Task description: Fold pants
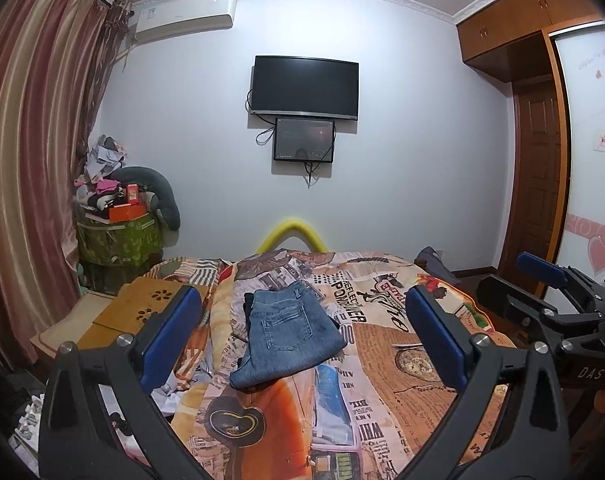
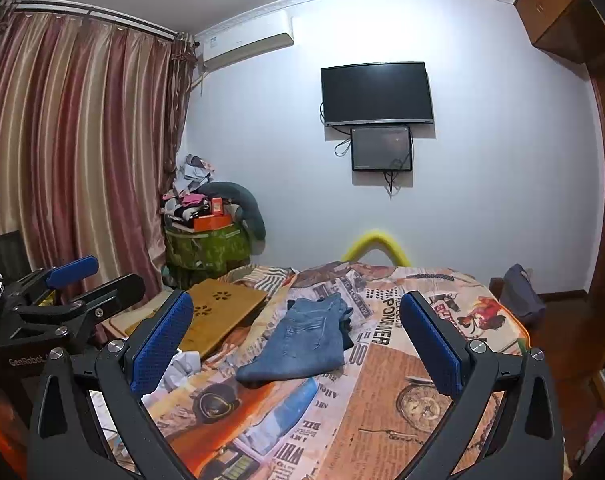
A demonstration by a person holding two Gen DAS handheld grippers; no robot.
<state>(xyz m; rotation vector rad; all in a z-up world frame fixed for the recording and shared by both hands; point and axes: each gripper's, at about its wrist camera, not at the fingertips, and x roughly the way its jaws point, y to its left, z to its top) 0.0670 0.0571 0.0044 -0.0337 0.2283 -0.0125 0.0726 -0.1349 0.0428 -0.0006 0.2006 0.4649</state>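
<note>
Blue jeans (image 1: 288,338) lie folded into a compact bundle on the patterned bedspread (image 1: 386,344), a back pocket facing up and a dark item showing under their left edge. The right wrist view shows the same jeans (image 2: 302,342) on the bedspread (image 2: 386,372). My left gripper (image 1: 302,320) is raised above the bed, open, with nothing between its blue pads. Open and empty as well, my right gripper (image 2: 296,326) hovers at a similar height. Each gripper appears in the other's view: the right one (image 1: 542,280) at the right edge, the left one (image 2: 78,276) at the left edge.
A wooden lap desk (image 2: 218,316) rests at the bed's left side. A green storage box piled with clutter (image 1: 118,236) stands by the curtains (image 1: 34,160). A television (image 1: 304,88) hangs on the far wall; a wardrobe (image 1: 542,120) is on the right. A dark garment (image 2: 520,292) lies at the bed's right corner.
</note>
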